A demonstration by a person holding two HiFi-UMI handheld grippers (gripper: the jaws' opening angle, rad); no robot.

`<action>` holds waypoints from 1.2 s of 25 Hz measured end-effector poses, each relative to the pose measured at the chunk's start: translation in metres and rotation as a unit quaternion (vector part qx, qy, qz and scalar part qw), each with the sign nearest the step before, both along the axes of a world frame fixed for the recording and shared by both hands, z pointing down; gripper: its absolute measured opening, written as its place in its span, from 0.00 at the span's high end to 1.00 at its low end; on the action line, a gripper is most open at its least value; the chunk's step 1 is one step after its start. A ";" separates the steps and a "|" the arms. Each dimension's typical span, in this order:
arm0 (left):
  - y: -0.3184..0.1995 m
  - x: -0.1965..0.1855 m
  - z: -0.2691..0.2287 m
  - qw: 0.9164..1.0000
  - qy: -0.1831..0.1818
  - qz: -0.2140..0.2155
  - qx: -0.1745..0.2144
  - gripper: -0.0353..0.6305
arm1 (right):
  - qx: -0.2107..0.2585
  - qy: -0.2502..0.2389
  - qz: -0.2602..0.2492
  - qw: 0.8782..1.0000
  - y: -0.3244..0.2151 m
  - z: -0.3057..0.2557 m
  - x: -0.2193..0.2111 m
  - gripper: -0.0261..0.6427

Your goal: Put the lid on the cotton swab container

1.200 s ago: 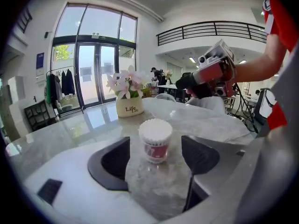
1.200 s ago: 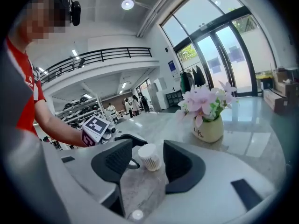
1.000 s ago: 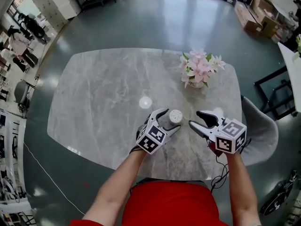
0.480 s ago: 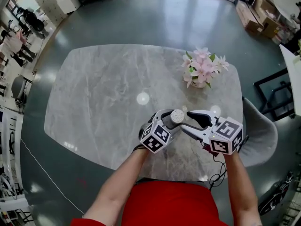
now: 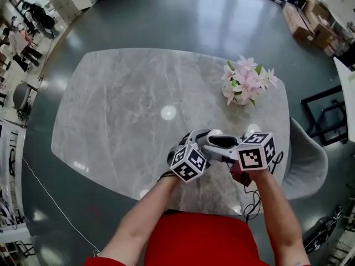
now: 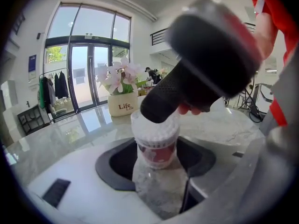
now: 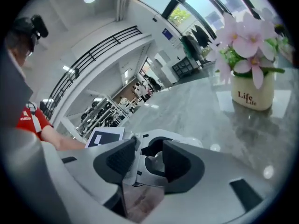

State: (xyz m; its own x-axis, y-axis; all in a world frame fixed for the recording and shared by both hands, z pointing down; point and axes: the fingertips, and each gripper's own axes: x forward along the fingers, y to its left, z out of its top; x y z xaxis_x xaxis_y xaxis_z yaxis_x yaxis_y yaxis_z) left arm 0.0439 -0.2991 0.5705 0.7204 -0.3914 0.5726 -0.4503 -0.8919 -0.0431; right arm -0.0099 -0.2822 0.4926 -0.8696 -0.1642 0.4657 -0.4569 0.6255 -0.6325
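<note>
The cotton swab container [image 6: 154,139], a small clear tub with a red label and white swabs at its top, stands upright on the marble table [image 5: 122,104]. My left gripper [image 6: 156,157] is shut on its lower body. In the head view only a white sliver of the container [image 5: 214,132] shows between the two grippers. My right gripper [image 6: 187,90] hangs right over the tub's top, jaws closing. In the right gripper view its dark pads [image 7: 122,158] frame the left gripper's white finger [image 7: 148,146], with nothing gripped. I cannot make out a separate lid in any view.
A white pot of pink flowers [image 5: 245,86] stands on the table behind and to the right of the grippers. A grey chair [image 5: 308,154] sits at the table's right edge, and a black cable [image 5: 255,204] hangs under my right arm.
Both grippers came together: the left closed around the container, and the right swung left from beside it to over its top. The head camera shifted slightly.
</note>
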 end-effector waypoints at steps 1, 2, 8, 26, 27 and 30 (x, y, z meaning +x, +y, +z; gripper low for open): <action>0.000 0.000 0.000 1.000 -0.002 0.002 0.003 0.51 | -0.011 -0.001 0.006 1.000 -0.002 0.000 0.001 0.68; 0.000 0.000 0.000 1.000 -0.005 0.004 0.005 0.51 | -0.016 0.004 0.007 1.000 -0.004 0.000 0.001 0.71; 0.000 0.001 0.003 1.000 -0.009 0.007 0.011 0.50 | 0.012 0.082 -0.043 0.996 -0.001 0.004 -0.003 0.72; 0.003 0.004 0.002 1.000 -0.007 0.022 0.009 0.50 | 0.168 0.251 -0.102 0.948 -0.017 0.023 0.003 0.87; 0.003 0.004 0.003 1.000 -0.007 0.022 0.008 0.50 | 0.170 0.256 -0.103 0.946 -0.017 0.024 0.002 0.87; 0.003 0.004 0.004 1.000 -0.005 0.023 0.006 0.50 | 0.173 0.257 -0.104 0.945 -0.017 0.024 0.004 0.87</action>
State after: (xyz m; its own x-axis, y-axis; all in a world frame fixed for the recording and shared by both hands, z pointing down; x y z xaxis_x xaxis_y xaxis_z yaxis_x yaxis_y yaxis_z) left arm 0.0482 -0.2965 0.5746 0.7316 -0.3648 0.5759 -0.4084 -0.9109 -0.0582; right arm -0.0064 -0.2994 0.5170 -0.5734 -0.2338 0.7852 -0.4919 0.8647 -0.1017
